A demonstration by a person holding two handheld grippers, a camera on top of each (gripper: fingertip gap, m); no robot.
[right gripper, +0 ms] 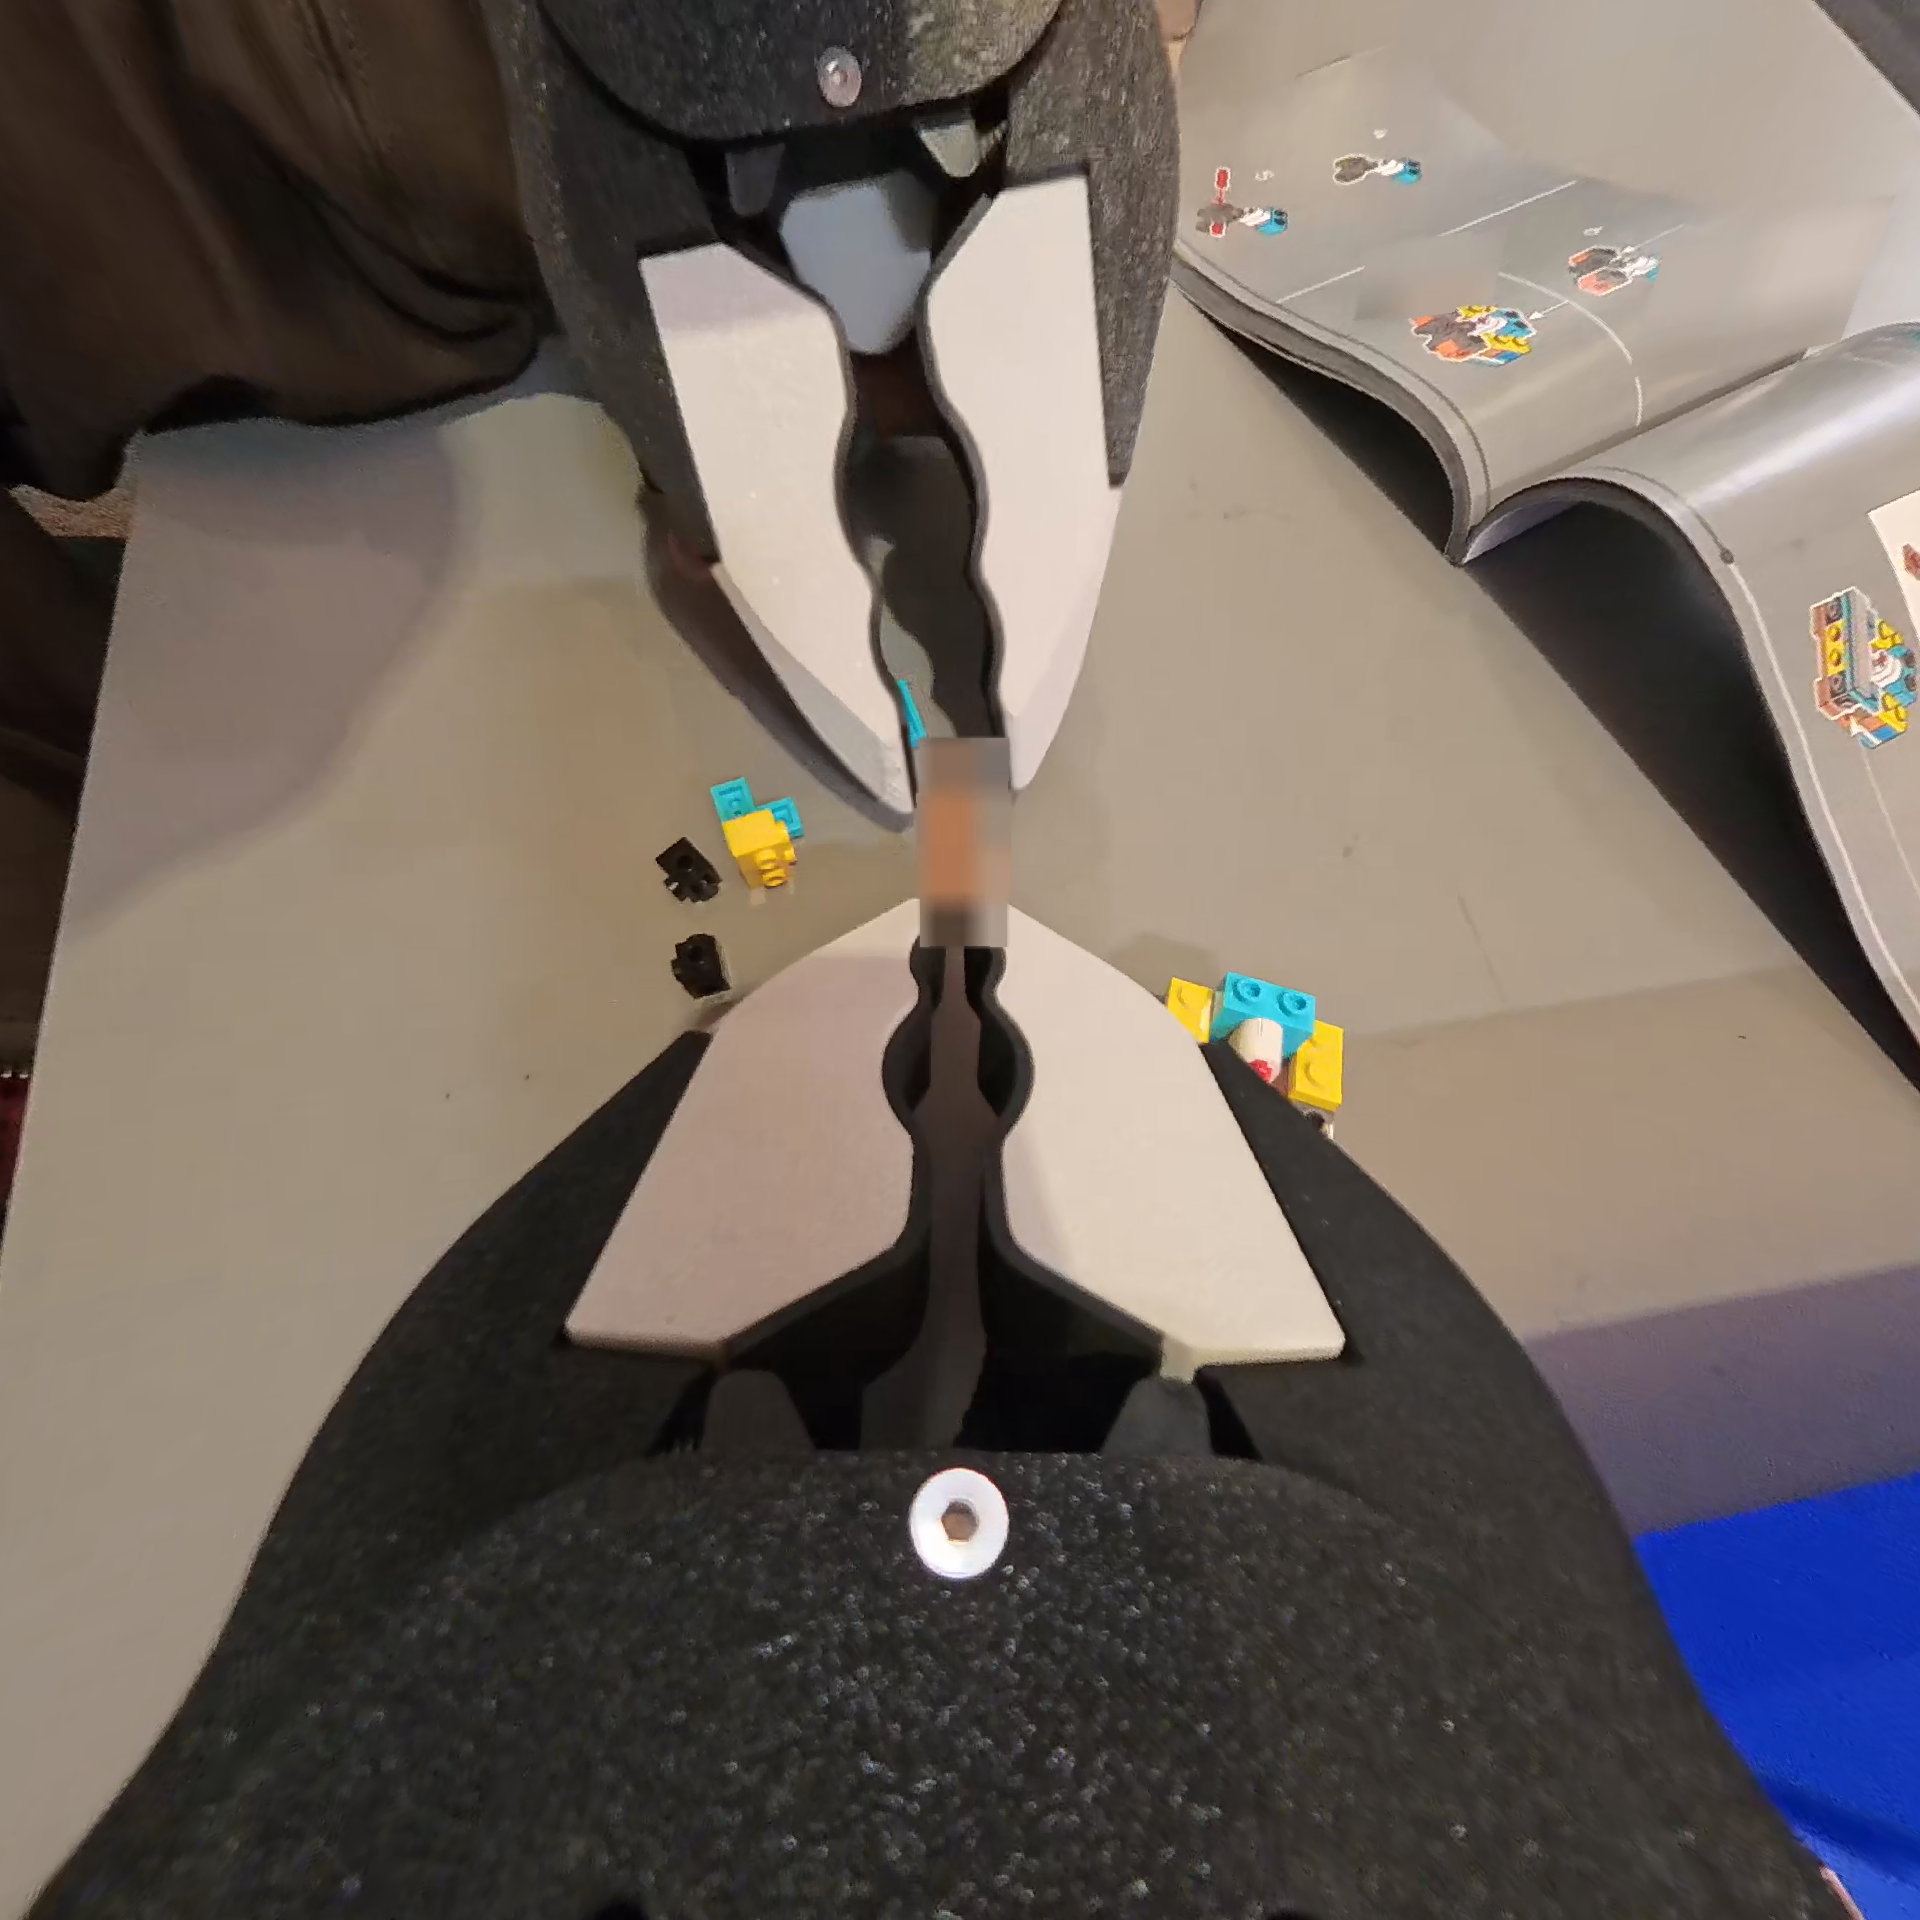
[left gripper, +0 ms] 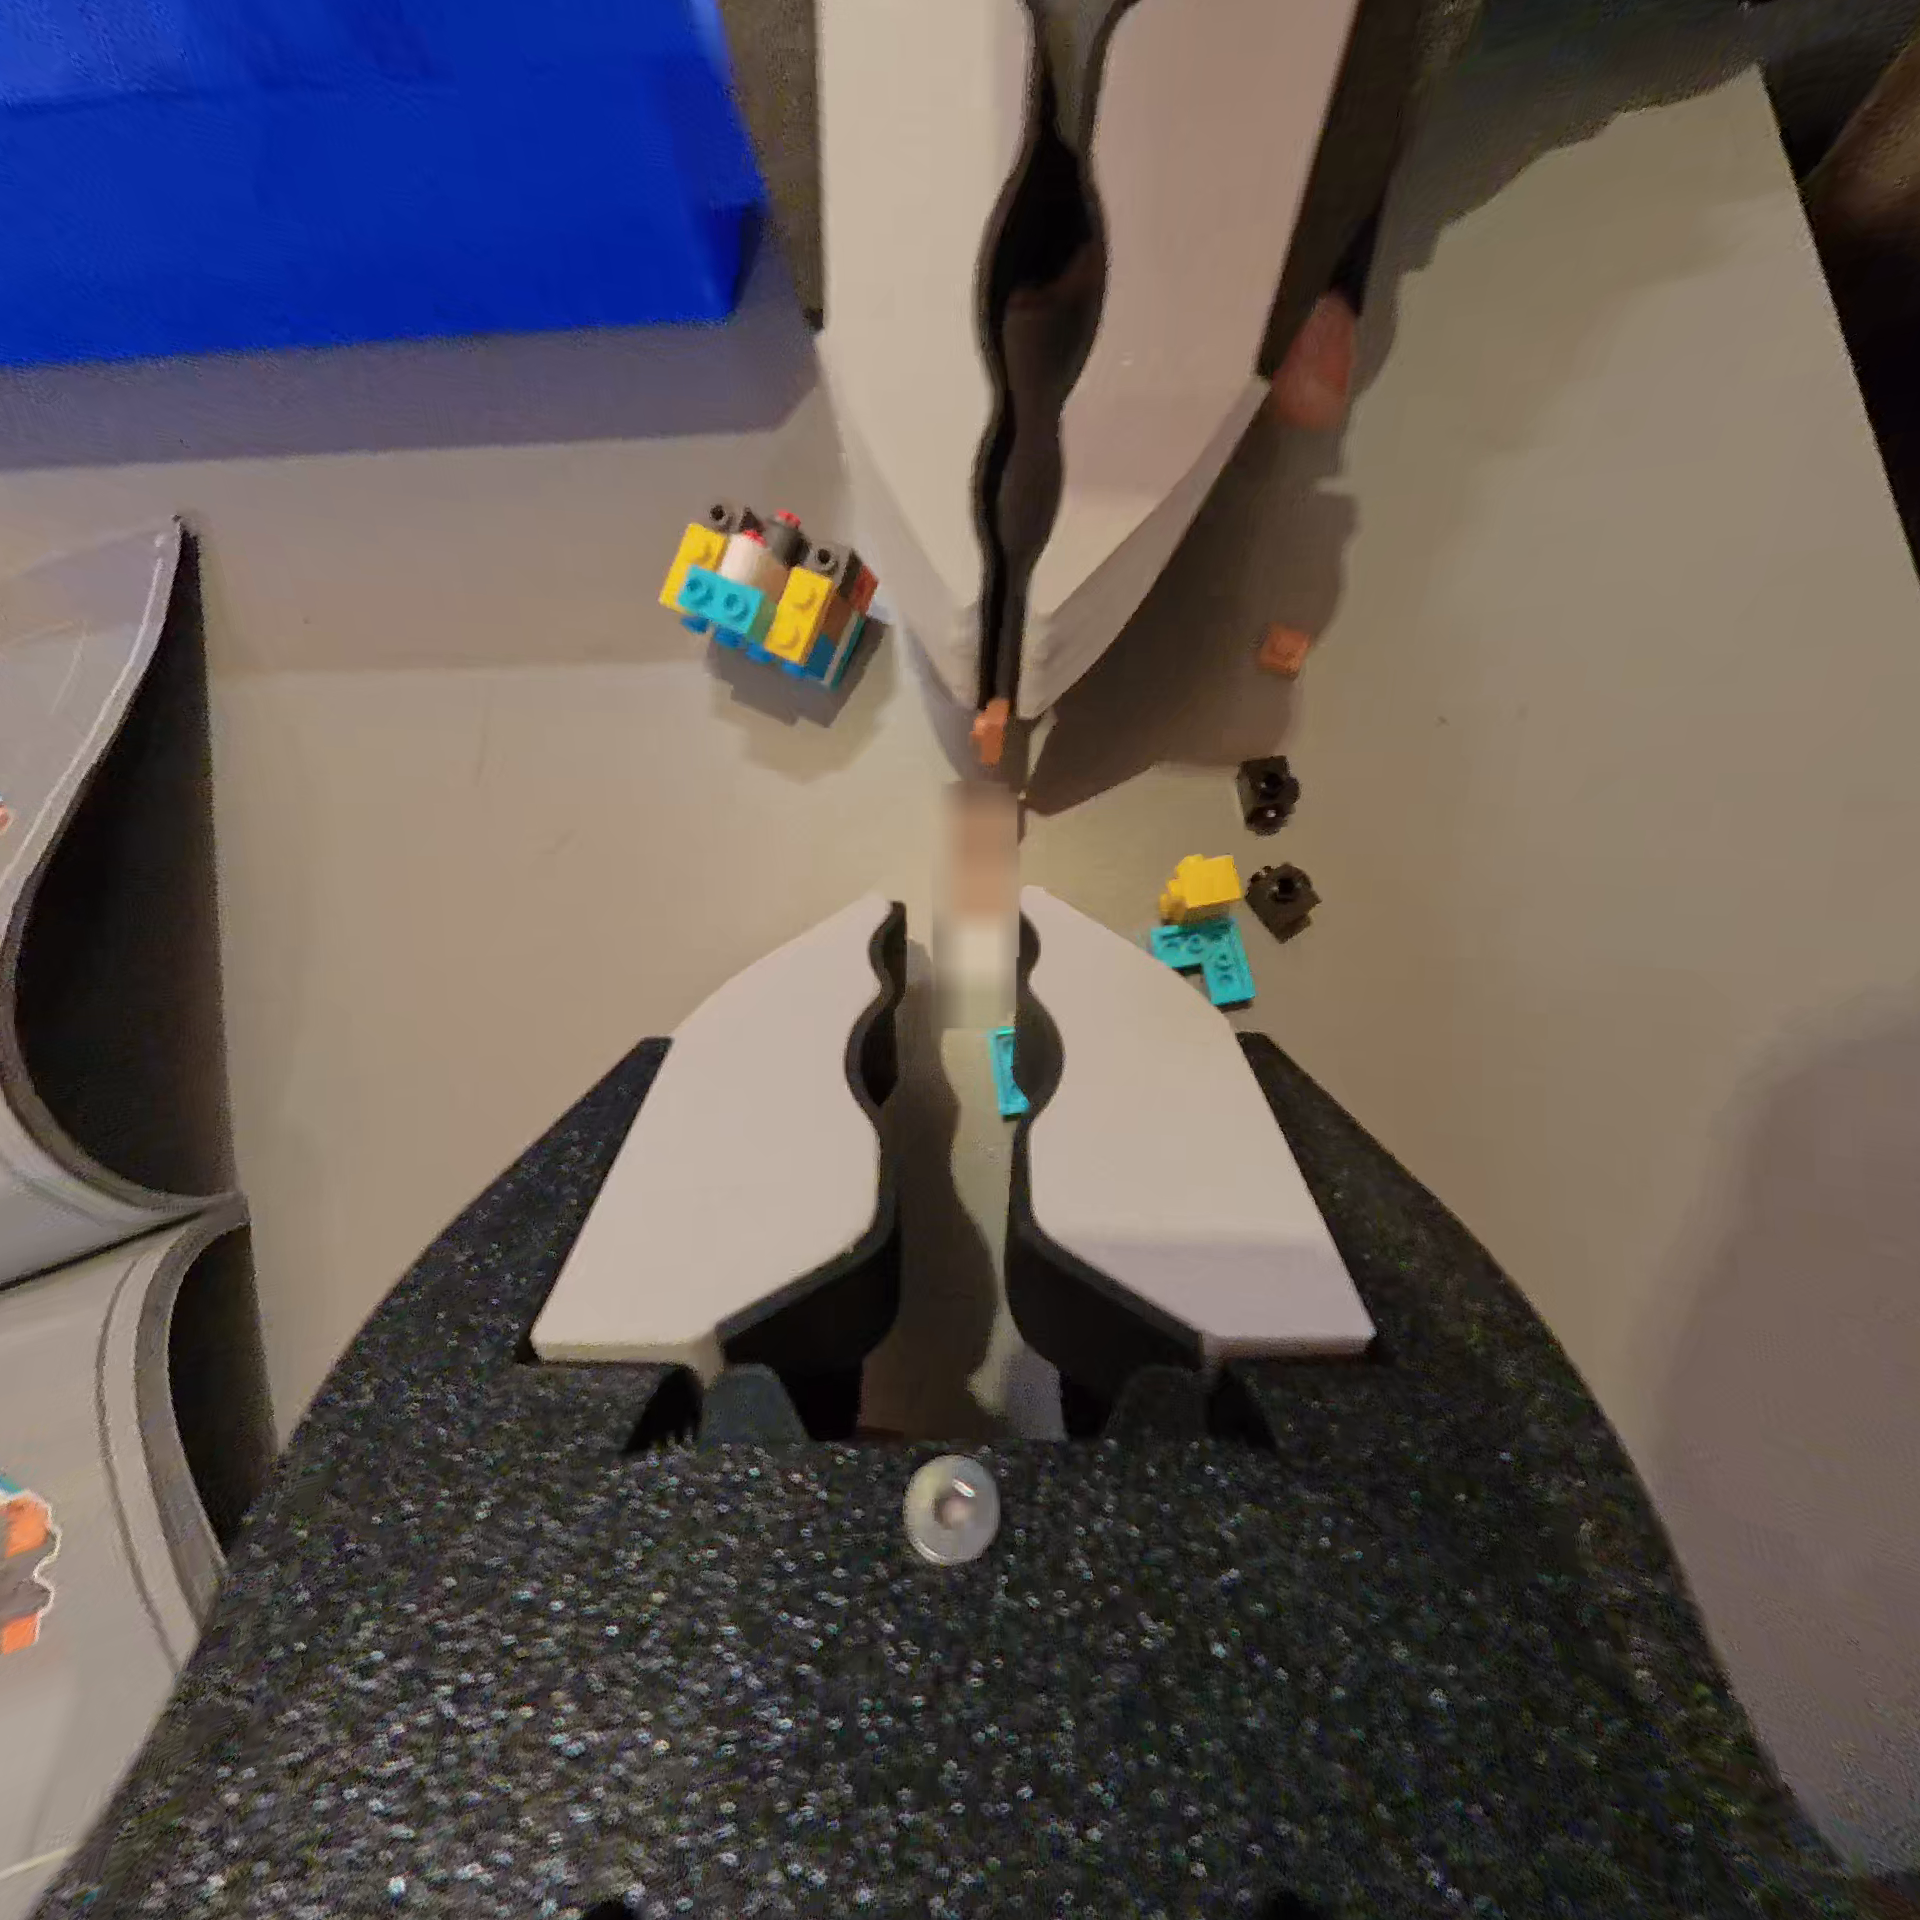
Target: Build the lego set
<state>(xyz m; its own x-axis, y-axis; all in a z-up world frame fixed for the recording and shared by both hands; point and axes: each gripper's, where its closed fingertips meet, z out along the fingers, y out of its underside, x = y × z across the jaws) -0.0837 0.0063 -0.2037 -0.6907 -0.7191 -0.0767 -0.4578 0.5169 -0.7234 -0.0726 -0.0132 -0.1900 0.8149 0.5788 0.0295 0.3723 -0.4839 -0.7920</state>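
Pale grey and smooth, the desk (left gripper: 468, 831) fills both views. A big blue thing (left gripper: 364, 156) sits at one far corner. An open instruction booklet (right gripper: 1558, 343) with curled, shiny pages lies along the side edge beside it. Someone's dark clothing (right gripper: 260, 208) shows past the opposite edge.

Over the middle of the desk the two grippers meet tip to tip. Each has a rough, speckled black body and pale grey fingers with wavy black inner edges. A blurred patch covers the spot between the tips.

The left gripper (left gripper: 958, 920) has a narrow gap between its fingers. A teal piece (left gripper: 1006, 1070) shows in that gap, close against one finger. It is not clear whether the fingers pinch it.

The right gripper (right gripper: 956, 935) has its fingers almost together, and a tiny orange piece (left gripper: 992, 727) is squeezed at the very tip.

The half-built lego model (left gripper: 769, 603) sits on the booklet side of the grippers. It is a bumpy block of yellow, teal, white and dark bricks.

On the other side sits a yellow brick on a teal corner plate (left gripper: 1205, 925). Two small black pieces (left gripper: 1268, 795) sit just beside it, and a flat orange tile (left gripper: 1285, 649) lies a bit farther off.
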